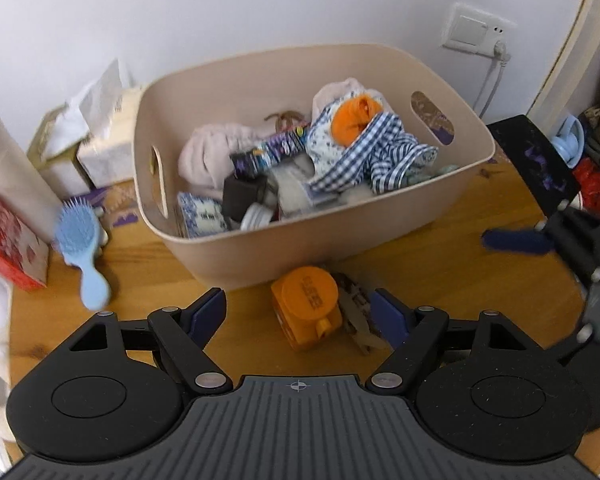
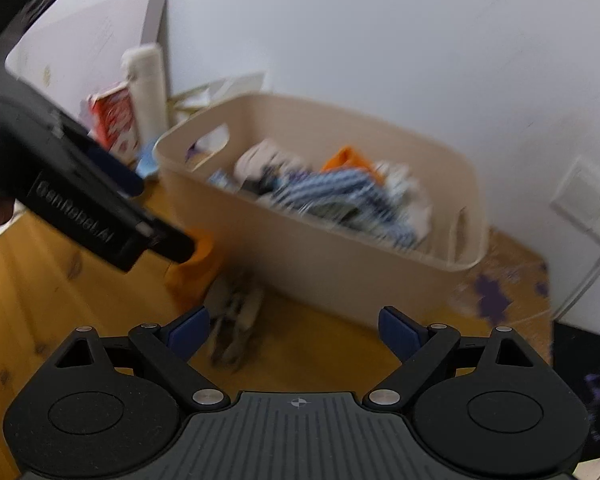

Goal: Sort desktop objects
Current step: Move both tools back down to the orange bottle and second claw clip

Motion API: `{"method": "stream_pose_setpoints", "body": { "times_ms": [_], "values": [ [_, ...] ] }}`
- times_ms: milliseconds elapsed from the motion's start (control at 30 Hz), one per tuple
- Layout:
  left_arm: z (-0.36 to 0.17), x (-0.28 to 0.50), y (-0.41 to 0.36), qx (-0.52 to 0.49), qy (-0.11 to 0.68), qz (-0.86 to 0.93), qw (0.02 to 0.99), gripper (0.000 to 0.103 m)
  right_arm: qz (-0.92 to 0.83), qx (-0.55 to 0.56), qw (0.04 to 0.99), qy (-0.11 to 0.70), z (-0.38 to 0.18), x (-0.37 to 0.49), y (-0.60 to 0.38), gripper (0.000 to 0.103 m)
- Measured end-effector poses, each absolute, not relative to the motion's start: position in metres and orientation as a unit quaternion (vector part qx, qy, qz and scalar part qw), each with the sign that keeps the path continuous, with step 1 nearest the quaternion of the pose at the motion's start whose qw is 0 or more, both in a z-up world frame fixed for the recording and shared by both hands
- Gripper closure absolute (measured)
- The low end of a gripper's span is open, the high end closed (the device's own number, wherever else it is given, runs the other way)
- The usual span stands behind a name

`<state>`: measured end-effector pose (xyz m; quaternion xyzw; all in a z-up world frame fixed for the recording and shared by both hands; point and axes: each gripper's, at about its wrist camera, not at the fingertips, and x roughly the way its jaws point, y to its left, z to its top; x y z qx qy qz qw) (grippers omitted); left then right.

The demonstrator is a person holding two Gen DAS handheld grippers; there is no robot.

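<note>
- The left claw stands wide with nothing gripped — an orange box lies on the wooden counter between its blue pads, touched by neither.
- Just at 3 o'clock of the box lies a pale clip, touching it and close to the right pad.
- At 12 o'clock of the box stands a beige bin, filled with checked cloth, an orange ball, pink fabric and small packets.
- At 9 o'clock of the bin, a blue hairbrush leans on a red carton; tissue packs sit behind at 10 o'clock.
- The right claw is spread wide too and empty — the clip lies blurred near its left pad, the bin's wall beyond.
- In the left wrist view the right claw enters at 3 o'clock, above the counter.
- In the right wrist view the left claw reaches in from 9 o'clock, its tip over the orange box.
</note>
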<state>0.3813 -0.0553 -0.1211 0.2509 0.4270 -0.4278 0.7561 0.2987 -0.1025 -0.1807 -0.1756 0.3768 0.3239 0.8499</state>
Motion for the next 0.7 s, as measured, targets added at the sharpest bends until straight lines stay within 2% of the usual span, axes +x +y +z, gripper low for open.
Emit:
{"method": "stream_pose_setpoints", "body": {
  "times_ms": [300,700],
  "values": [
    [-0.147,0.388,-0.062,0.24,0.454,-0.392,0.763,0.022,0.349,-0.175,0.821,0.416,-0.221,0.3,-0.079,0.01],
    [-0.17,0.4,-0.071,0.225,0.474,-0.369,0.768,0.022,0.348,-0.167,0.816,0.43,-0.243,0.317,-0.07,0.01]
  ]
}}
